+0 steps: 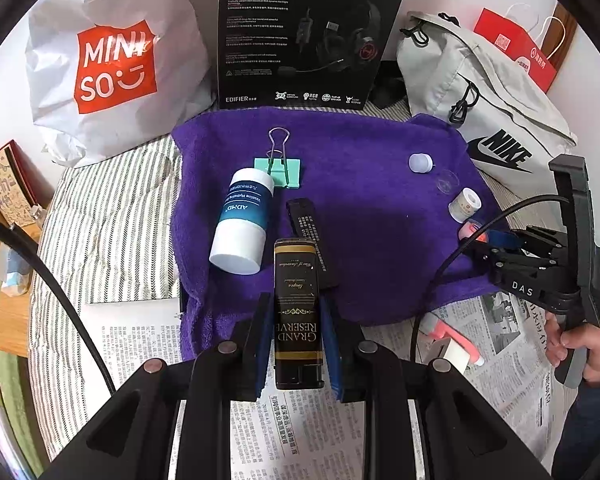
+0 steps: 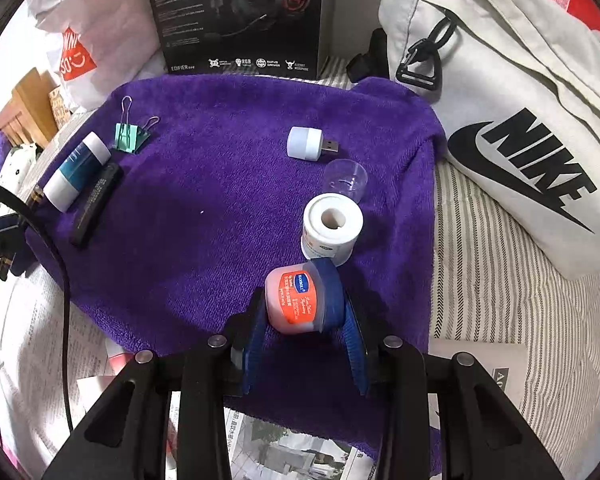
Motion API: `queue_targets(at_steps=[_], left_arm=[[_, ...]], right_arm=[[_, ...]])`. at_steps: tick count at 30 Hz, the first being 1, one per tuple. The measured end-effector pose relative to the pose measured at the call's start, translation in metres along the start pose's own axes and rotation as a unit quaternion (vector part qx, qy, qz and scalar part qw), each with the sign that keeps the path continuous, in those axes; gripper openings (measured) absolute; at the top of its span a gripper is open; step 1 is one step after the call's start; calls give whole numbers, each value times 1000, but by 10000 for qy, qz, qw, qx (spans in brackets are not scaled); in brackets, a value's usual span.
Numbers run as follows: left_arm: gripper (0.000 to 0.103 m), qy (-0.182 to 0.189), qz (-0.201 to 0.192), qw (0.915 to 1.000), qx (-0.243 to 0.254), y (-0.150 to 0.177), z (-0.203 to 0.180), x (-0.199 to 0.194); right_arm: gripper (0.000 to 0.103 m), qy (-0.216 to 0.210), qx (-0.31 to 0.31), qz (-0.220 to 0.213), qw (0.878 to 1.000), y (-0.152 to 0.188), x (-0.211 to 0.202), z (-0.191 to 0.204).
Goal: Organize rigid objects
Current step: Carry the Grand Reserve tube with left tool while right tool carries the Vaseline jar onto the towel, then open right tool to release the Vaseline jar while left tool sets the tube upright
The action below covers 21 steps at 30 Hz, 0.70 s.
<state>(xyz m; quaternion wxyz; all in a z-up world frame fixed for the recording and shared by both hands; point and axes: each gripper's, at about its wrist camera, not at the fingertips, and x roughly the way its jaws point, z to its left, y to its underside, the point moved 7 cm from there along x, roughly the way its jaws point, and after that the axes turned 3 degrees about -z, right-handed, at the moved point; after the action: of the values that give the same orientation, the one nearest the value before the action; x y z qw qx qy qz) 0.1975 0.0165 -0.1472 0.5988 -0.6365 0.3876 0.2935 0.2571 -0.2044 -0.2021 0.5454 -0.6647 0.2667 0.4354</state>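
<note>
Left gripper (image 1: pixel 296 344), in its own view, is clamped on a black-and-gold box (image 1: pixel 298 312) marked "Grand Reserve", 1 blue pad pressing each long side. That box's long axis runs straight ahead along the fingers, its far end over the near edge of the purple towel (image 1: pixel 380 224). Just beyond it on the towel lie a black bar (image 1: pixel 306 236), a white-and-blue bottle (image 1: pixel 242 220) on its side and a green binder clip (image 1: pixel 280 168). These 3 sit closer to this gripper than to the other, so I judge the box belongs beside them, dead ahead.

Right gripper (image 2: pixel 302 304), in its own view, grips a small pink jar (image 2: pixel 294 300) with a blue lid, the jaws part-way closed and the pads against its 2 ends. It hangs over the towel's near right part. Straight ahead and almost touching the jar is a white tape roll (image 2: pixel 331 226), then a clear cap (image 2: pixel 346 180) and a USB light (image 2: pixel 310 143). The likely spot for the jar is just short of the roll.
</note>
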Motion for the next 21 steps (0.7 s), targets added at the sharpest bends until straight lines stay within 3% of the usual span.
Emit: queue_targets(at_steps=[7,15,21], left_arm=[[22,56,45,10000,-3,-3,-2,7],[22,145,103,9998,78,-14,-11,17],[23,214,140,9996,141,-26,-20,27]], right_arm=[[41,-155,-47,111,9998,1,-1,0],[53,-212,91,-34,9997,8,-30,-5],[54,-245,161,-147,9995,13,-47,-10]])
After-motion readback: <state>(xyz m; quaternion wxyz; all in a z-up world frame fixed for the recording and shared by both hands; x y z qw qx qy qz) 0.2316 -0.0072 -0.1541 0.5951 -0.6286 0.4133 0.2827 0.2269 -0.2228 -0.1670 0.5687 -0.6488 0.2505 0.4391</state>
